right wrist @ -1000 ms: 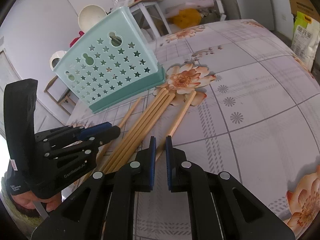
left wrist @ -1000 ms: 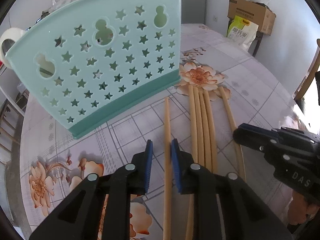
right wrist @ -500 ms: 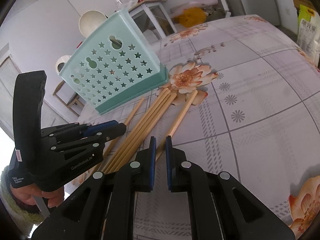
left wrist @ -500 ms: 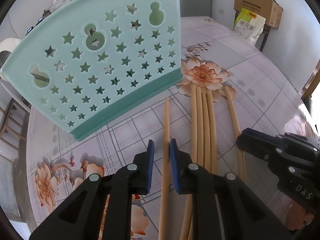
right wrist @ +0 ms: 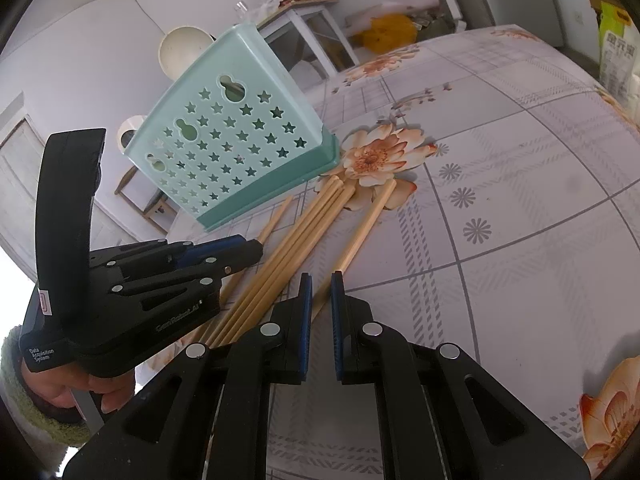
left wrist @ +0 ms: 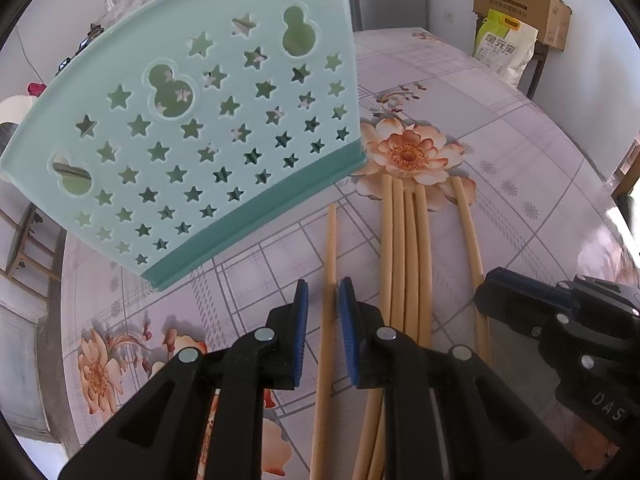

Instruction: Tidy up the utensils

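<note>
A teal star-holed basket (left wrist: 192,140) (right wrist: 236,144) stands on the flowered table. Wooden chopsticks lie in front of it: a lone one (left wrist: 330,248) (right wrist: 276,216), a bunch of several (left wrist: 404,240) (right wrist: 308,224), and a single one (left wrist: 468,232) (right wrist: 368,220) further right. My left gripper (left wrist: 323,292) (right wrist: 248,248) hovers over the lone chopstick. Its blue pads (left wrist: 302,312) stand narrowly apart, one on each side of the stick without pressing it. My right gripper (right wrist: 320,280) (left wrist: 486,284) is shut and empty above the right single chopstick's near end.
A cardboard box (left wrist: 520,4) and a yellow-white bag (left wrist: 504,48) sit past the table's far right edge. A white side table (right wrist: 312,36) and a chair stand behind the basket. A person's hand in a fleecy sleeve (right wrist: 24,392) holds the left gripper.
The left gripper has slid a little forward along the lone chopstick, towards the basket. Its narrow jaw gap looks the same. The right gripper has hardly moved.
</note>
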